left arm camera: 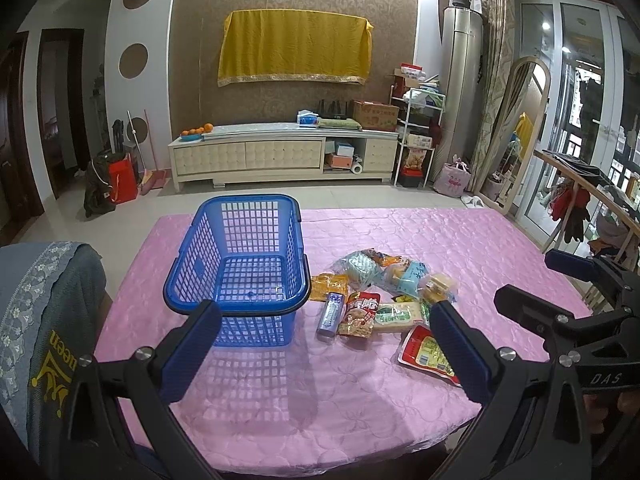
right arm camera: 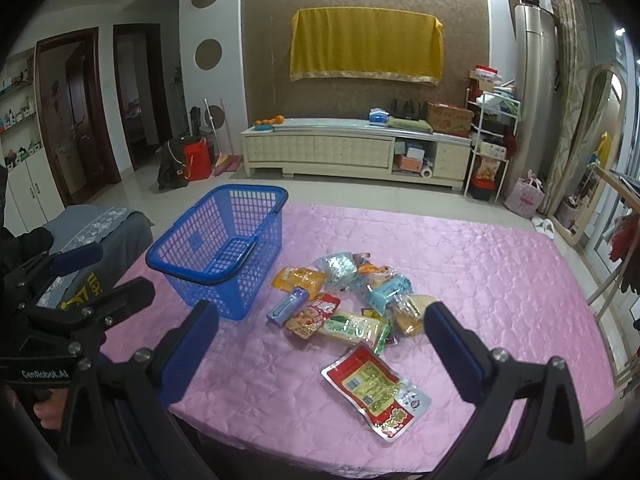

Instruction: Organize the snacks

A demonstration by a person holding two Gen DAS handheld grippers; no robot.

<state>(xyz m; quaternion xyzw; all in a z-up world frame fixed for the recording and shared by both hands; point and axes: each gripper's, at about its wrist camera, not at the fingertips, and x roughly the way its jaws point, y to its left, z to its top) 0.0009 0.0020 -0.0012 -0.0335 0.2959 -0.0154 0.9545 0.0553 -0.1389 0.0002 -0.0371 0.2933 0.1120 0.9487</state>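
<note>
1. A desk (left arm camera: 440,240) covered w/ a pink quilted cloth is seen in both wrist views; a TV cabinet and a yellow cloth on the wall are seen in the background.
2. A blue basket (left arm camera: 240,264) is placed on the desk's left part, upright, nothing inside; its handle is folded down onto the rim.
3. A pile of snacks (left arm camera: 384,292) is laid just right of the basket, near the desk's middle, not touching the basket as far as can be told.
4. In the pile: a yellow packet (right arm camera: 298,278) nearest the basket, a small blue tube (right arm camera: 286,306) beside it, a red-orange packet (right arm camera: 314,316) touching the tube, a green-white packet (right arm camera: 350,328) to its right, clear-wrapped items (right arm camera: 360,272) at the back.
5. A red packet (right arm camera: 376,386) is laid flat by itself, nearer the desk's front edge, just apart from the pile.
6. Left gripper (left arm camera: 326,328): fingers (left arm camera: 192,344) are spread wide, released, nothing held; it is held above the desk's front, basket and pile framed between them.
7. Right gripper (right arm camera: 320,332): fingers (right arm camera: 450,348) are also spread wide, released, nothing held; the pile and red packet are framed between them.
8. Each gripper is visible at the edge of the other's view, side by side, well apart.
9. A chair back w/ a grey-blue cover (left arm camera: 44,308) is seen at the desk's left.
</note>
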